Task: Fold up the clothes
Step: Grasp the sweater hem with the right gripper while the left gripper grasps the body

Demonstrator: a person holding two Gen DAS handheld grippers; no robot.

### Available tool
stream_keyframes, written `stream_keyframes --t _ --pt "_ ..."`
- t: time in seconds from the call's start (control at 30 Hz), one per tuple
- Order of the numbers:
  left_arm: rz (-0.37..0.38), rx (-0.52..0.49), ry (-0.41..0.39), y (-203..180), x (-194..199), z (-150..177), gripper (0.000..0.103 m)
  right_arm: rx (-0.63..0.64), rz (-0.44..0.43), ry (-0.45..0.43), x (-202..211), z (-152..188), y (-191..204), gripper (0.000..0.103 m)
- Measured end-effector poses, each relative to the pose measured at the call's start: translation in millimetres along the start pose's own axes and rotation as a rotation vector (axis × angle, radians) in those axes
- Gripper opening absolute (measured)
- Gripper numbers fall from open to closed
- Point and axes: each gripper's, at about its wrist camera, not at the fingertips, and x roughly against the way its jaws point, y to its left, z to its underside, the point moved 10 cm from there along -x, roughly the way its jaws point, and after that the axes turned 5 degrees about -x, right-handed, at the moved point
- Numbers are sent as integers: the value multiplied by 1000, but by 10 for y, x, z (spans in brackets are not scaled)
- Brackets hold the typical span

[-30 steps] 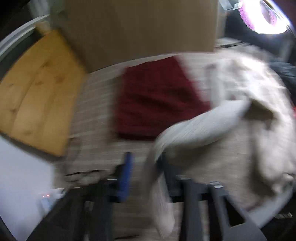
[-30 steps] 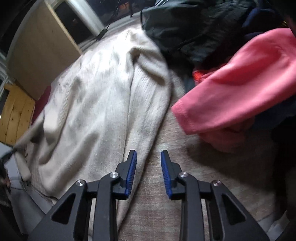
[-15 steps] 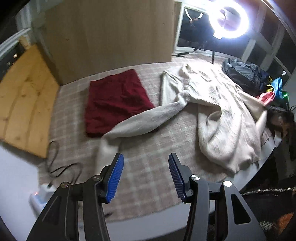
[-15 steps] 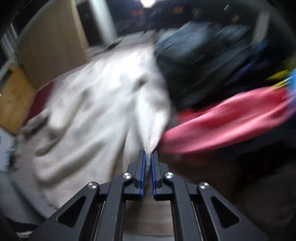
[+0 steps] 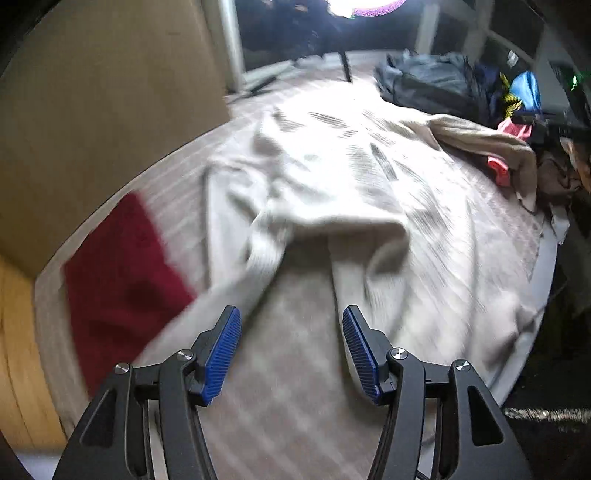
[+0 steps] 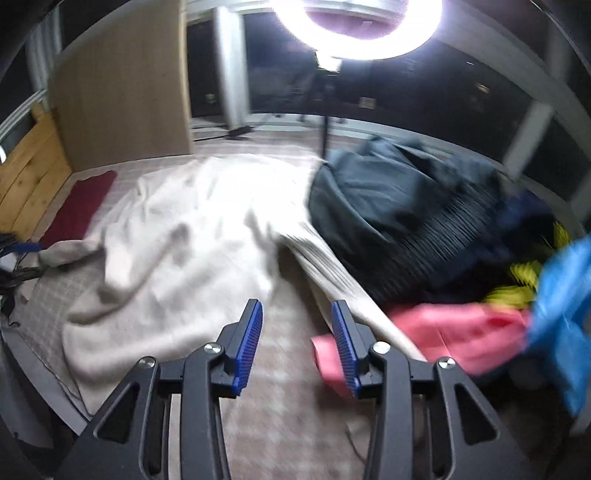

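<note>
Checked cloth point(image 5: 288, 424) covers the whole work surface, with a tan panel point(image 5: 92, 122) standing at its far left and dark windows behind. Across most of the cloth sprawls the cream sweater point(image 5: 351, 184), rumpled, one sleeve trailing toward the near left beside a folded red garment point(image 5: 122, 280). To the right sits a heap: dark jacket point(image 6: 399, 206), pink top point(image 6: 454, 339), blue piece point(image 6: 565, 314). A ring light point(image 6: 354, 29) glares overhead. Left gripper point(image 5: 291, 350) hangs above bare cloth, jaws opening, nothing between them. Right gripper point(image 6: 297, 339) is likewise opening and empty, the sweater's other sleeve just behind its right finger.
</note>
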Motion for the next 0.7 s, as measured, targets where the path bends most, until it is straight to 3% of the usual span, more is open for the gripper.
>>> stream_keyframes --t 0.07,0.23,0.4,0.7 --pt "-20 7 -11 200 -186 -377 56 23 -33 -8 -229 -288 89 39" --pt "-37 138 -10 858 -790 -1047 59 62 -67 -16 -832 -839 132 39" --pt "-38 190 55 1080 -1432 -1176 59 62 -68 27 -1688 -1214 67 39" --pt "-68 188 49 1121 -1654 -1272 65 69 -70 93 -2563 -1519 94 39"
